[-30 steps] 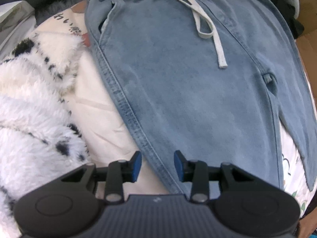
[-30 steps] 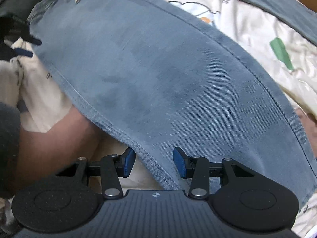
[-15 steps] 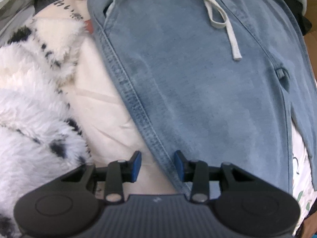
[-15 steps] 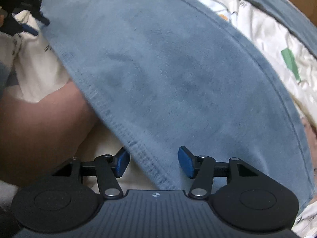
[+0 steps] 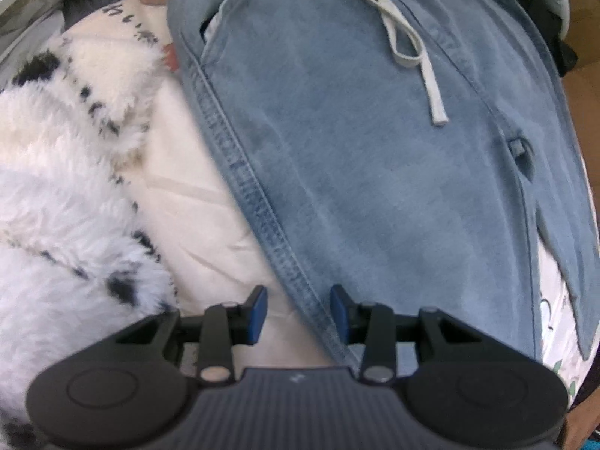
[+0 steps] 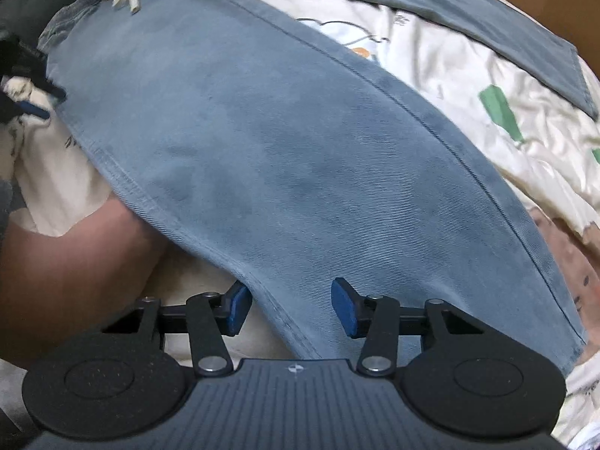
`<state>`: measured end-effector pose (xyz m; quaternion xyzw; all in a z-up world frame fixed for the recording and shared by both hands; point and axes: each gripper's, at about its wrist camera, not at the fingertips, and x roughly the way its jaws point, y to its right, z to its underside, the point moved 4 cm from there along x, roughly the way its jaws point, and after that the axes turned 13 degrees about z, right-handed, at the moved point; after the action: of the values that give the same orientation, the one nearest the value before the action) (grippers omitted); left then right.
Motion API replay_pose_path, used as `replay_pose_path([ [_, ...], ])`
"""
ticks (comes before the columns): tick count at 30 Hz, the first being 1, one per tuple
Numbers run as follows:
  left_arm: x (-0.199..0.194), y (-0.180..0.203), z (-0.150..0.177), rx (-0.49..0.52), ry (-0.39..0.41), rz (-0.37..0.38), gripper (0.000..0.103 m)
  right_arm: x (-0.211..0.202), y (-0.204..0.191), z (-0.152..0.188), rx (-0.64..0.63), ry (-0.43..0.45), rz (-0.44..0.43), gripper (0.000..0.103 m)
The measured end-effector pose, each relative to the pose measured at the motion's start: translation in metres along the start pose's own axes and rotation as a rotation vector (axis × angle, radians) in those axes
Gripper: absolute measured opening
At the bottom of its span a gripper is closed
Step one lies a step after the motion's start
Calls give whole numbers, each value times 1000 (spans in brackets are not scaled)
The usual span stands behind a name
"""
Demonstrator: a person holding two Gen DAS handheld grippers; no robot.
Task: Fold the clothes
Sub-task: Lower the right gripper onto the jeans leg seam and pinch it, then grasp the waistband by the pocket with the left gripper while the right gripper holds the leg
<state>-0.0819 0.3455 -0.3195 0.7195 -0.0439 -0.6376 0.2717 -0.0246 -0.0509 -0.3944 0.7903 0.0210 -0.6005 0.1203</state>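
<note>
Blue denim trousers (image 5: 375, 172) lie spread flat on a printed bedsheet (image 6: 431, 86), waistband and white drawstring (image 5: 408, 48) at the far end, both legs apart. By my reading no fold is made yet; the whole job lies ahead. The left tongs (image 5: 298, 313) stand spread over the trousers' left side seam, the stitched edge running between the blue pads, which do not press it. The right tongs (image 6: 287, 309) hover further down the same leg, closing at this moment, the seam edge between them but not pinched. A fluffy white black-spotted blanket (image 5: 60, 195) sits left of the trousers. No containers show anywhere in either view.
</note>
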Motion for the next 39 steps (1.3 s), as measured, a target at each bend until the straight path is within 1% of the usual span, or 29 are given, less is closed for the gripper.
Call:
replay_pose_path([
  [2, -2, -1, -3, -13, 1, 11, 40, 4, -8, -1, -17, 4, -5, 54],
  [5, -6, -2, -8, -38, 16, 50, 40, 12, -14, -1, -43, 9, -5, 53],
  [6, -9, -3, -10, -47, 30, 59, 40, 14, -14, -1, -50, 10, -1, 47],
  [7, -11, -5, -13, -56, 45, 69, 40, 15, -12, 0, -42, 3, -2, 32],
  [8, -14, -7, -17, -69, 66, 76, 40, 15, -10, 1, -34, -4, -3, 24],
  [10, -16, -11, -22, -100, 84, 97, 40, 12, -6, 0, -21, -8, -9, 12],
  [12, -16, -15, -28, -133, 96, 119, 40, 8, -3, -3, -9, -9, -21, 9],
  [15, -11, -13, -15, -158, 115, 114, 40, 1, 4, -7, 21, -5, -29, 8],
  [19, -8, -15, -19, -195, 150, 135, 40, -6, 9, -12, 32, -5, -31, 8],
  [20, -9, -16, -21, -203, 176, 137, 39, -8, 10, -14, 32, -4, -31, 7],
  [21, -12, -17, -23, -211, 219, 138, 40, -9, 11, -15, 38, -4, -33, 7],
  [23, -19, -21, -29, -227, 315, 166, 40, -9, 15, -19, 55, -4, -35, 7],
  [27, -19, -35, -42, -307, 404, 231, 40, -9, 18, -21, 65, -7, -40, 7],
  [32, -23, -46, -55, -357, 481, 285, 39, -9, 18, -20, 55, -13, -46, 7],
  [34, -28, -46, -58, -364, 492, 288, 33, -10, 18, -21, 57, -14, -51, 7],
  [36, -23, -41, -61, -364, 486, 276, 18, -11, 20, -21, 61, -19, -58, 7],
  [37, -19, -37, -64, -364, 483, 268, 18, -12, 21, -22, 62, -23, -61, 7],
  [39, -28, -40, -62, -351, 474, 248, 15, -15, 23, -24, 62, -23, -68, 6],
])
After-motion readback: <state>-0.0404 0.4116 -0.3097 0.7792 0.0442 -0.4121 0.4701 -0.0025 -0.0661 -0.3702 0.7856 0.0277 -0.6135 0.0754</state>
